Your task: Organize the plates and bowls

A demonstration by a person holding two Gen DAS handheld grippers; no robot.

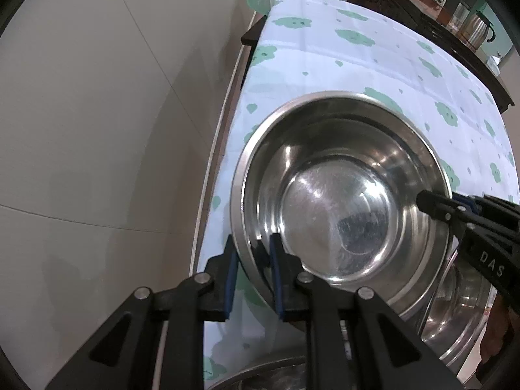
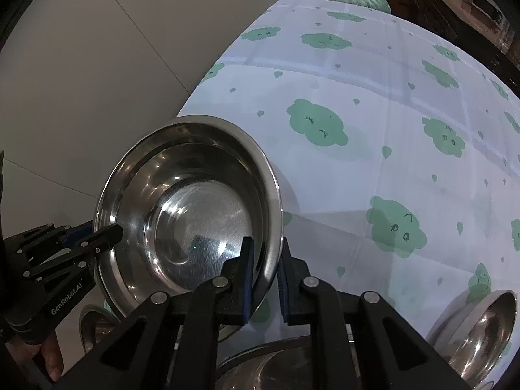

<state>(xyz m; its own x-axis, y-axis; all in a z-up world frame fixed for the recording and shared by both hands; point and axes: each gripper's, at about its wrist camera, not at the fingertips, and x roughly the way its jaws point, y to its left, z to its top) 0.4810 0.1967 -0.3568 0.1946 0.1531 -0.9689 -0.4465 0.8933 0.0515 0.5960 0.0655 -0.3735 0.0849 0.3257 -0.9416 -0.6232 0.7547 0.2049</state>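
Both jaws are clamped on opposite rims of the steel bowl point(image 1: 341, 201): the left gripper point(image 1: 252, 279) on its near-left edge, the right gripper point(image 2: 265, 279) across from it. The bowl hangs tilted above the surface point(image 2: 373, 162), other bowls beneath. Keep both grips level and equal, lifting together so the rim cannot slip.

We see dim, cool indoor light in both views, w/ a bluish cast. Strong fisheye bend; dark vignette at corners. Steel bowl point(image 1: 341, 201) throws bright glare streaks off its inner wall and base. Soft shadows fall on the surface point(image 2: 373, 169) near the bowl. Focus is fairly sharp centre, softer twd edges.
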